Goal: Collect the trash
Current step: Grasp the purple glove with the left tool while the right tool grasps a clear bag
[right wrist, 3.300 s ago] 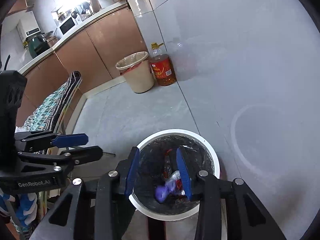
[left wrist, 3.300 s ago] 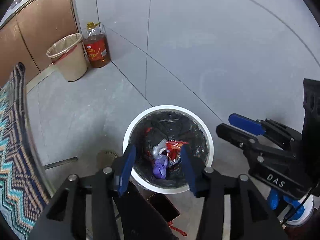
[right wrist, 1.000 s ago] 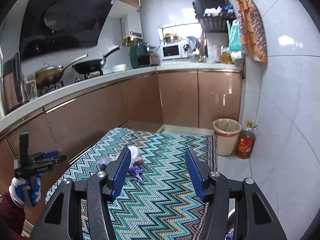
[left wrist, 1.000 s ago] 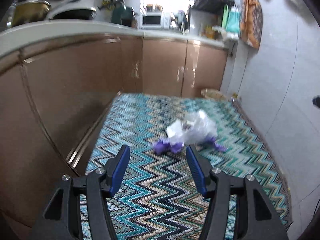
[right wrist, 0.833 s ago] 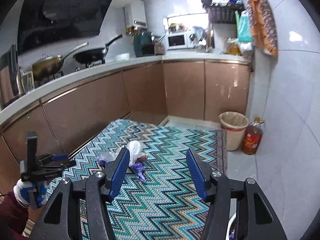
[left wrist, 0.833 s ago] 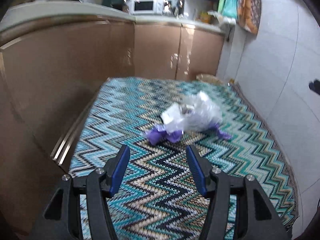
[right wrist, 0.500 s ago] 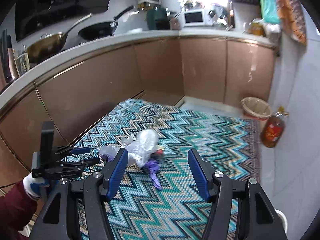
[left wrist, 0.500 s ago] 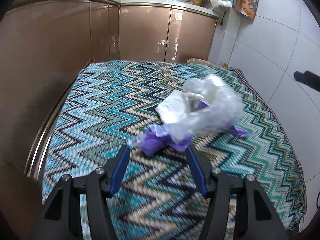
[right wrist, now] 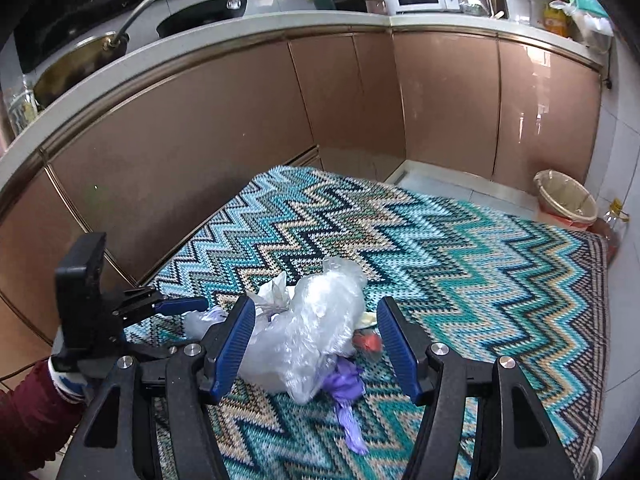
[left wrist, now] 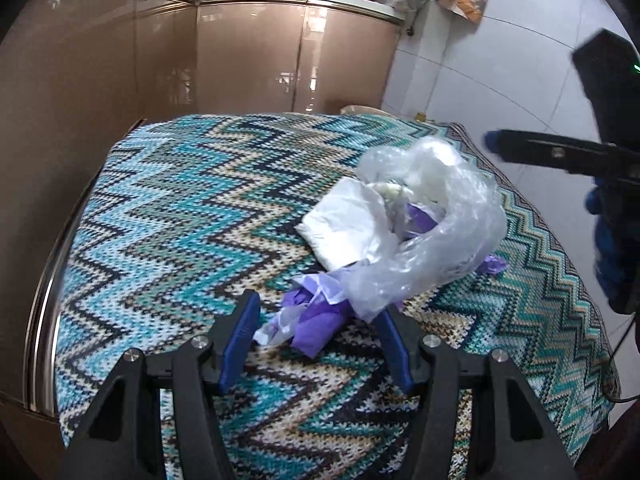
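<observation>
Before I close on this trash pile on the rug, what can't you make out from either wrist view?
- Contents of the clear plastic bag: crumpled film hides them, both views.
- Red item: mostly behind the bag, right wrist view only.
- Beige bin: inside too small to read.
- Right gripper: cut off by the left view's edge.

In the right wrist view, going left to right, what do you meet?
Left gripper → white paper scrap → clear plastic bag → red scrap → beige waste bin → oil bottle, all but the last two on the zigzag rug.
</observation>
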A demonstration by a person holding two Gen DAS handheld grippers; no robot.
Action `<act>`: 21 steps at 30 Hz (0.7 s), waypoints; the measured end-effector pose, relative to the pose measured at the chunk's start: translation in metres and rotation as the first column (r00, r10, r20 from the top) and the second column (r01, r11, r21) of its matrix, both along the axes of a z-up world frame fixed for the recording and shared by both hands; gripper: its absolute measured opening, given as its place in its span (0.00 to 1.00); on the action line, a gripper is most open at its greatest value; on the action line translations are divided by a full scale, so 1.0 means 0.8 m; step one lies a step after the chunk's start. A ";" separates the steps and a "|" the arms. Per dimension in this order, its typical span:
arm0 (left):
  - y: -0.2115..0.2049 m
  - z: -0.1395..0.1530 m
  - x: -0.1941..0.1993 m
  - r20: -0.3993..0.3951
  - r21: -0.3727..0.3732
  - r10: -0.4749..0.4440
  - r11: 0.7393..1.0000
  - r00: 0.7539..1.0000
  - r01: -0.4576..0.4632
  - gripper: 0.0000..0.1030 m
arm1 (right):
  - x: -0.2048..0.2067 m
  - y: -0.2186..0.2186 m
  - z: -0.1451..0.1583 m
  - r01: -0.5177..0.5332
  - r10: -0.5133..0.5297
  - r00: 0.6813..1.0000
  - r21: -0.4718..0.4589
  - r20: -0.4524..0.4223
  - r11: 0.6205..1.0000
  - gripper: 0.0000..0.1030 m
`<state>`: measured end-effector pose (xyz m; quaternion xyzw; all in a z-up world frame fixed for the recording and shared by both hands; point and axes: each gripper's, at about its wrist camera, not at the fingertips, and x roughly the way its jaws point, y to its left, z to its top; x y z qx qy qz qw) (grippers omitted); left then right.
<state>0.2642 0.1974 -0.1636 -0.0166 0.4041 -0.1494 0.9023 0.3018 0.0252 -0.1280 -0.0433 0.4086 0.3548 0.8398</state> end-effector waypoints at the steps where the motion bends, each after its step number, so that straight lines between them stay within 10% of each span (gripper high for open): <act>1: -0.002 -0.001 -0.001 0.001 -0.004 -0.014 1.000 1.000 0.014 0.51 | 0.002 0.004 -0.005 -0.006 0.006 1.000 -0.004 -0.007 1.000 0.59; 12: -0.009 -0.012 -0.003 -0.004 0.004 -0.027 1.000 1.000 0.027 0.33 | 0.010 0.019 -0.037 -0.016 0.014 0.999 -0.055 -0.031 0.998 0.59; 21: -0.003 -0.013 -0.005 -0.001 -0.006 -0.007 1.000 1.000 0.007 0.33 | 0.010 0.020 -0.052 -0.022 0.018 0.998 -0.076 -0.060 0.997 0.32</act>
